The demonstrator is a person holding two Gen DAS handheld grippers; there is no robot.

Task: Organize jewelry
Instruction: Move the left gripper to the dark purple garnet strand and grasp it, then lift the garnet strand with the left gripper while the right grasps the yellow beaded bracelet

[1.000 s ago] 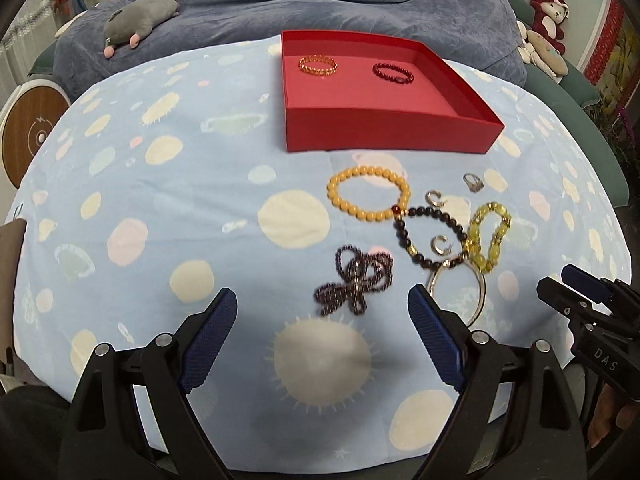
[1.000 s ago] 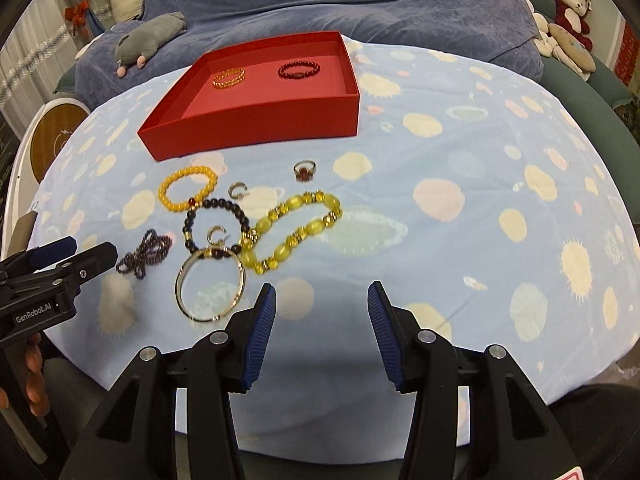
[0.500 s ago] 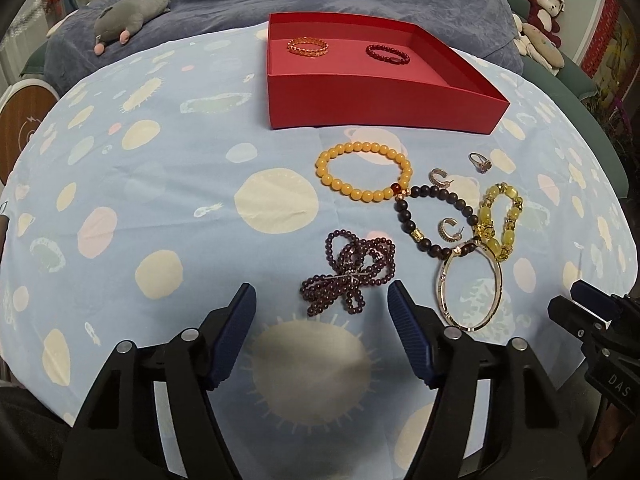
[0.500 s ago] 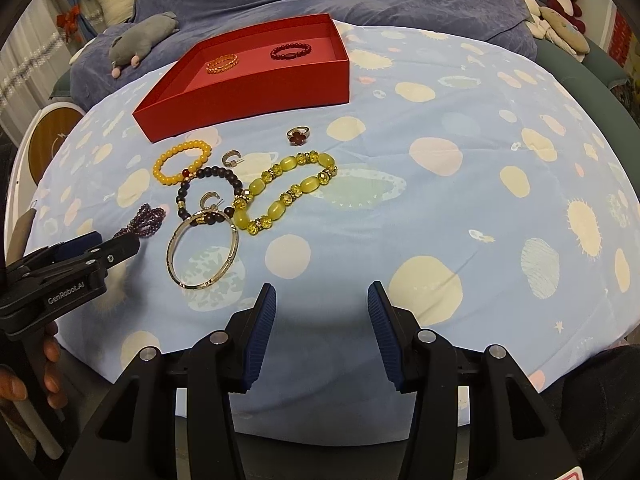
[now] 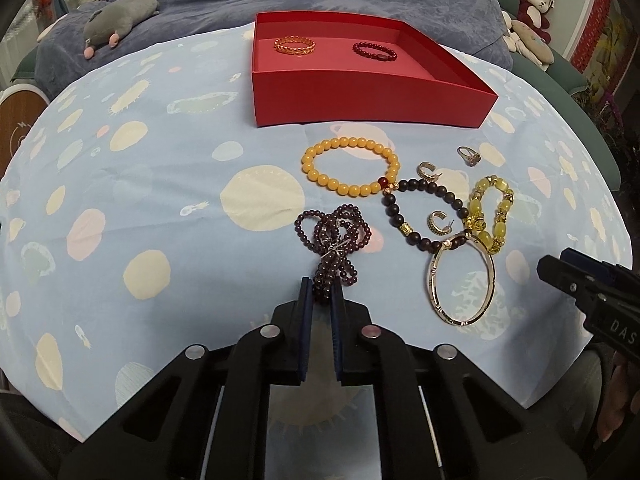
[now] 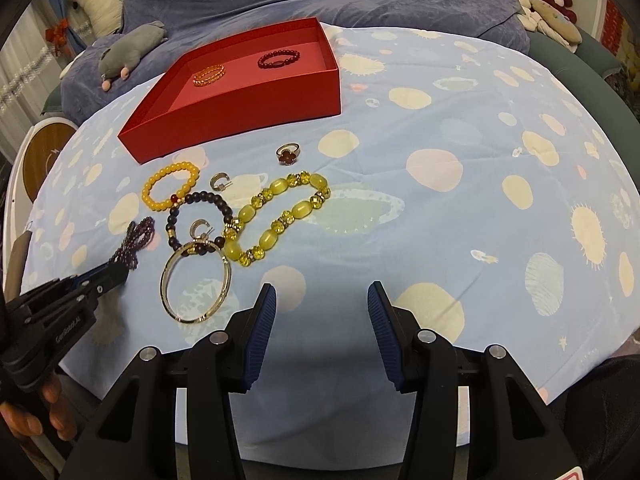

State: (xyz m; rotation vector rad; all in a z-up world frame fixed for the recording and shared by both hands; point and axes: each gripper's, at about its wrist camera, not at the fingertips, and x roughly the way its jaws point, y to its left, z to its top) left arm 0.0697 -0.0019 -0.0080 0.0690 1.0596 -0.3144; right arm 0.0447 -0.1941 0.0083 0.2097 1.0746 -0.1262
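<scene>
My left gripper (image 5: 319,292) is shut on the near end of a dark purple bead necklace (image 5: 336,236), which lies tangled on the blue spotted cloth; it also shows in the right wrist view (image 6: 136,240). A red tray (image 5: 360,96) at the back holds a gold bracelet (image 5: 295,45) and a dark red bracelet (image 5: 375,50). On the cloth lie an orange bead bracelet (image 5: 350,170), a dark bead bracelet (image 5: 420,216), a yellow bead bracelet (image 5: 490,214), a gold bangle (image 5: 460,280), two earrings and a ring (image 5: 469,156). My right gripper (image 6: 320,308) is open and empty, near the front edge.
A grey plush toy (image 5: 116,20) lies on the blue blanket behind the table. More plush toys (image 5: 532,12) sit at the back right. A round wooden thing (image 6: 40,160) stands at the left. The cloth drops off at the front edge.
My left gripper has moved forward and closed on the purple necklace's near end. The right gripper has stayed open and shifted slightly towards the jewelry.
</scene>
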